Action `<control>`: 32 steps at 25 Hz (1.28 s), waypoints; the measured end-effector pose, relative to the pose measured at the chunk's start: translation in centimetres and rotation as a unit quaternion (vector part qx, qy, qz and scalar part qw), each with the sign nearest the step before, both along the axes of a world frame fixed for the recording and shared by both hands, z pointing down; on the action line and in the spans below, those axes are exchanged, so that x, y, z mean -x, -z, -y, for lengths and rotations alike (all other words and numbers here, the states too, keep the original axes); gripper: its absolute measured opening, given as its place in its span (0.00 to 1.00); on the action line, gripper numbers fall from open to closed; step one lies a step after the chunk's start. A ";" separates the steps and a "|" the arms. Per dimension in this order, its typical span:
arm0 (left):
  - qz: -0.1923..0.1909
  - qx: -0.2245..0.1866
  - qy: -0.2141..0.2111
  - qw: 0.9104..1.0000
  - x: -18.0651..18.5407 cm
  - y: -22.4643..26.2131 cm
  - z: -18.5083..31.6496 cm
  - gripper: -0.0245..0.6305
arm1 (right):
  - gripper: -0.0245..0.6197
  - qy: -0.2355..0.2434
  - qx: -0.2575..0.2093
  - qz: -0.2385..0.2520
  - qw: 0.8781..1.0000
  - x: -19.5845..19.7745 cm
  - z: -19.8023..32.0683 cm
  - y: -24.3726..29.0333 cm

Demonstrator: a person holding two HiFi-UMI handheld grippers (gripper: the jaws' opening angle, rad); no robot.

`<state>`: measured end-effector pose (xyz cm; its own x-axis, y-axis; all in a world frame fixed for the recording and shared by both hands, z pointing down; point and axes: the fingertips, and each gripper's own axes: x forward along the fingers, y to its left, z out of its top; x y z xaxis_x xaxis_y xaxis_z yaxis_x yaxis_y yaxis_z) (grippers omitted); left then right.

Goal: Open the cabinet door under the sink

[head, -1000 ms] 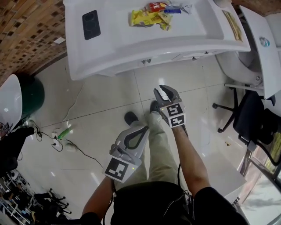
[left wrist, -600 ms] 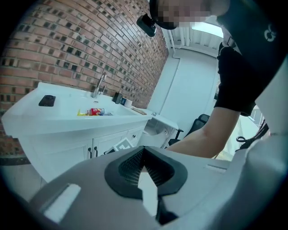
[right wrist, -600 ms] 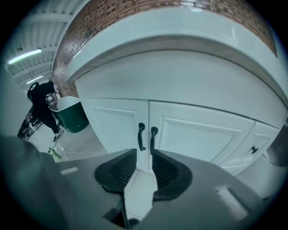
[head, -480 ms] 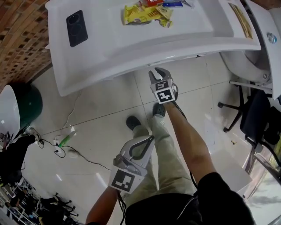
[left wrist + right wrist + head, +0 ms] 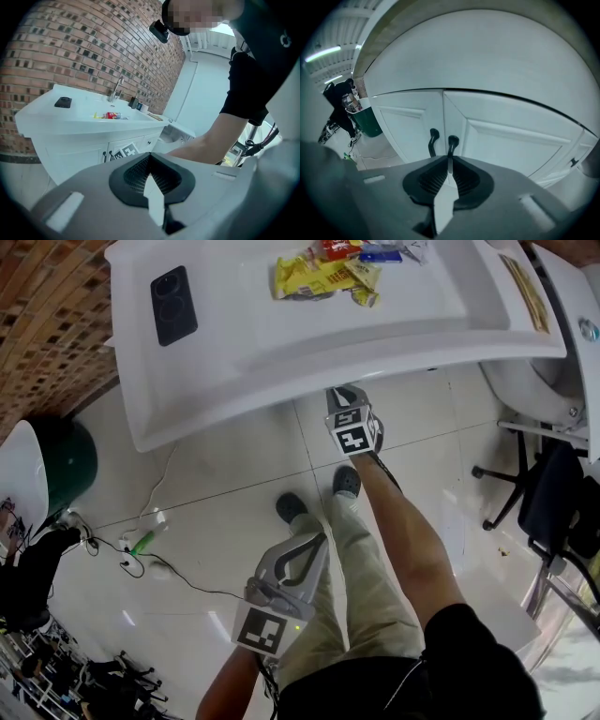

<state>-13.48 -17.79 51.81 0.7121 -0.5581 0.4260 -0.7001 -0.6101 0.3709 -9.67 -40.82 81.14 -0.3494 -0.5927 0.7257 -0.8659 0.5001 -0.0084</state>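
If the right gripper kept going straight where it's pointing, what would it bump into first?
The right gripper would meet the right door's black handle, which sits right at its tips. Its jaws have just been closing; whether they pinch the handle yet I can't tell. Behind it is the white door.

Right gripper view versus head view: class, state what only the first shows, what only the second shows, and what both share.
Only the right gripper view: the cabinet's left handle and right handle, with the jaws just closed on the right handle. Only the head view: phone, snack packets, left gripper. Both: the right gripper and the white sink unit.
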 end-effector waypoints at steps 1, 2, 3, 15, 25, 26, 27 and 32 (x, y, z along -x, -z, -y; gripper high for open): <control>-0.001 0.000 0.001 1.000 -0.1 0.1 0.1 0.06 | 0.07 -0.002 0.000 0.003 1.000 0.0 0.0 0.0; -0.004 0.001 0.005 1.000 -0.1 0.2 0.2 0.06 | 0.07 -0.003 0.000 0.004 1.000 0.0 0.0 0.0; -0.006 0.002 0.008 1.000 -0.2 0.3 0.3 0.06 | 0.07 -0.004 0.000 0.006 1.000 0.0 0.0 0.0; -0.004 0.010 0.011 1.000 -0.1 -0.2 -0.9 0.06 | 0.07 -0.011 -0.007 0.014 1.000 -0.1 0.3 -0.1; -0.010 0.010 0.030 0.999 0.4 -0.3 -1.0 0.06 | 0.08 -0.010 -0.011 0.006 1.000 0.2 0.4 0.0; -0.010 0.012 0.030 0.999 0.5 -0.4 -1.1 0.06 | 0.08 -0.010 -0.012 0.006 1.000 0.2 0.4 0.0; -0.010 0.013 0.030 0.999 0.5 -0.5 -1.2 0.06 | 0.08 -0.012 -0.012 0.006 1.000 0.3 0.5 0.0; -0.008 0.016 0.030 0.999 0.5 -0.9 -1.5 0.06 | 0.09 -0.017 -0.004 0.003 1.000 0.7 1.1 -0.6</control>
<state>-13.93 -16.32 52.74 0.6845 -0.5866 0.4328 -0.7290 -0.5540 0.4020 -10.33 -41.92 81.79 -0.3341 -0.6101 0.7185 -0.8819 0.4713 -0.0100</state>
